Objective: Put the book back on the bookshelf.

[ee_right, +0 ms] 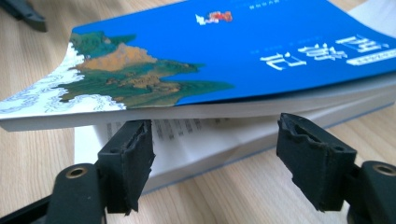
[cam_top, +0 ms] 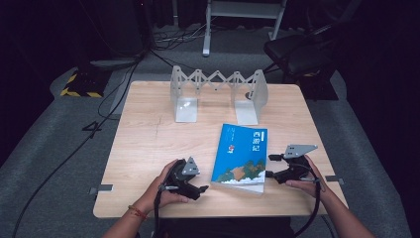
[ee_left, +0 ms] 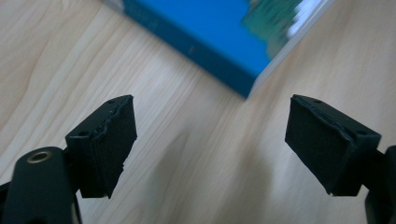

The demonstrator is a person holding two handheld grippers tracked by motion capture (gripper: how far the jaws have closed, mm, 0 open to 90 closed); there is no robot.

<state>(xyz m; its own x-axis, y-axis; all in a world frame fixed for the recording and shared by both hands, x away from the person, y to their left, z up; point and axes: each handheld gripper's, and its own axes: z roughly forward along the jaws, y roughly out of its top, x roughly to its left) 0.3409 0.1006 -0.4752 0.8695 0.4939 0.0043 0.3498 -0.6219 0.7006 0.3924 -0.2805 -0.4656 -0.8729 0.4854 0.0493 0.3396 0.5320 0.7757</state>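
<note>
Blue book (cam_top: pixel 241 153) lies centre frame; left gripper (cam_top: pixel 197 190) gapes empty beside it, right gripper (cam_top: pixel 272 166) spread wide at its partly lifted page edge.

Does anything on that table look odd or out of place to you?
Yes: the blue book isn't lying shut. In the right gripper view, its cover and top pages are lifted and curled on the side near the right gripper, so printed pages show in the gap. The gripper's pads look frayed. The metal book rack stands straight.
</note>
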